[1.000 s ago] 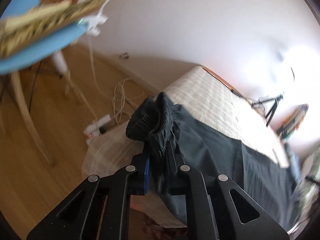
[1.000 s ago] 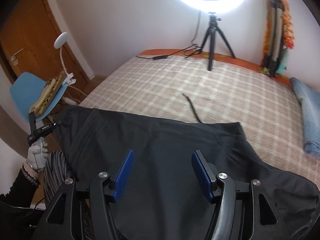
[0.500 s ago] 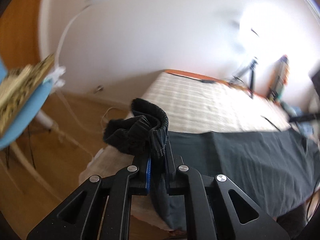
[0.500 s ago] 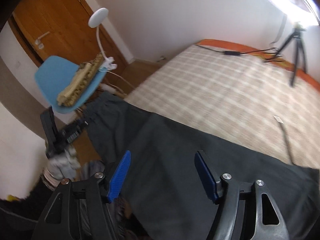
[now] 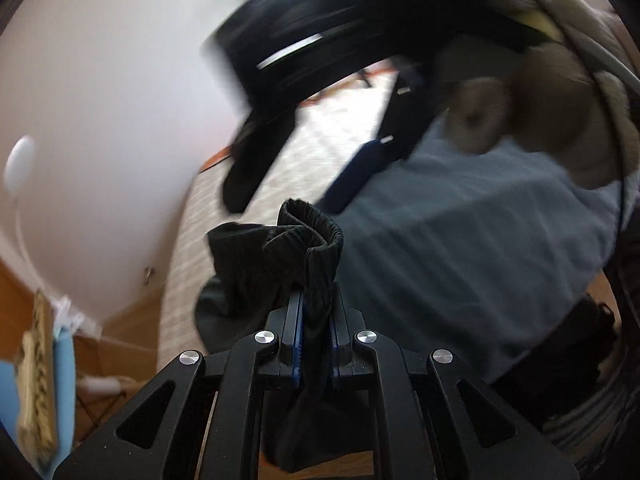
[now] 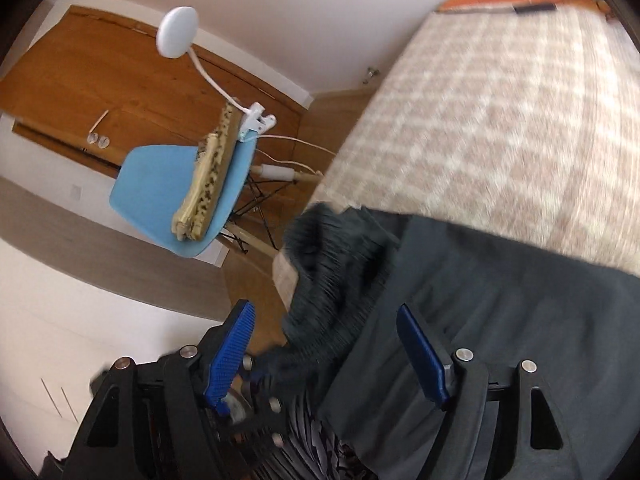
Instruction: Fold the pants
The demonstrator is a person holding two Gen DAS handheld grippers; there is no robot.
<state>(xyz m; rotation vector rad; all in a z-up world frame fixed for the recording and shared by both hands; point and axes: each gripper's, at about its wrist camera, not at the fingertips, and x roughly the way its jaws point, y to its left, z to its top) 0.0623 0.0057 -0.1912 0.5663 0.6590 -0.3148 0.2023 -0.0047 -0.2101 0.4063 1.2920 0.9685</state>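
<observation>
Pants [image 6: 500, 320]: dark, spread on checked bed [image 6: 500, 120], waistband bunched at corner
Left gripper [image 5: 316, 320]: clamped on waistband
Right gripper [image 6: 328, 344]: spread above waistband
Surroundings: blue chair [image 6: 160, 184], white lamp [image 6: 178, 38]

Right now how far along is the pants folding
Early stage. Done: the dark pants lie spread on the checked bed, and the left tool is shut on the bunched waistband. In hand: the right tool is open, close over the same waistband end. Left: no fold is visible yet, so every fold remains.
</observation>
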